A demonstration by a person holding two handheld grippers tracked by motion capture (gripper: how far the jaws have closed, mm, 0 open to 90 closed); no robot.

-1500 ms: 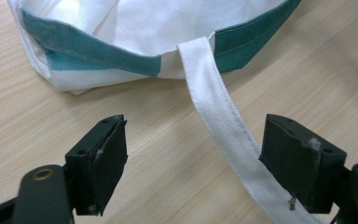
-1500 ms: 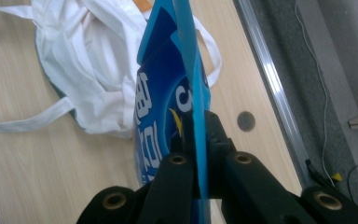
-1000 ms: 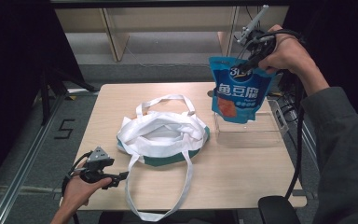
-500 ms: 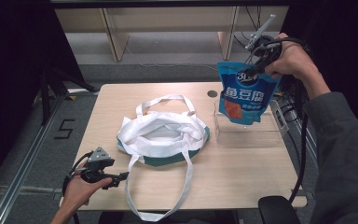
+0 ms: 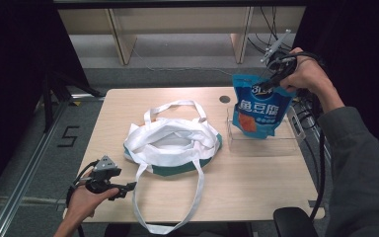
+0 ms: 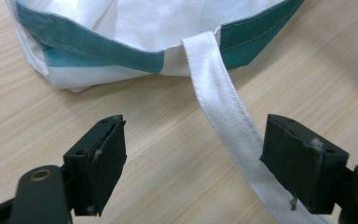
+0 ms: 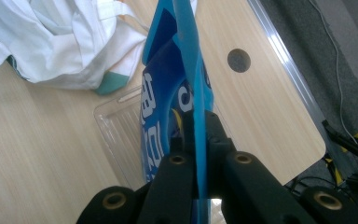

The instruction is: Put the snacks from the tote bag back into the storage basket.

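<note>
1. High view: one white tote bag [image 5: 171, 143] with a green band lies mid-table, mouth open, two straps spread out. One blue snack pouch [image 5: 259, 107] hangs well right of the bag, above one clear plastic tray [image 5: 286, 144]; its lower edge is in front of the tray, contact unclear. The right gripper [image 5: 275, 79] pinches the pouch's top edge. The left gripper [image 5: 121, 187] rests at the table's [image 5: 256, 192] near edge, just left of the bag's near strap [image 5: 197, 195]. One round hole [image 5: 224, 99] sits behind the bag, to its right.
2. Left gripper view: jaws wide apart, holding nothing; the strap [image 6: 223, 112] runs down from the bag's green hem [image 6: 98, 58] and passes under the right-hand jaw, detail the high view lacks.
3. Right gripper view: jaws clamped on the pouch's [image 7: 186, 79] edge-on seam; tray [image 7: 116, 135] directly below, bag [image 7: 60, 42] beyond.
</note>
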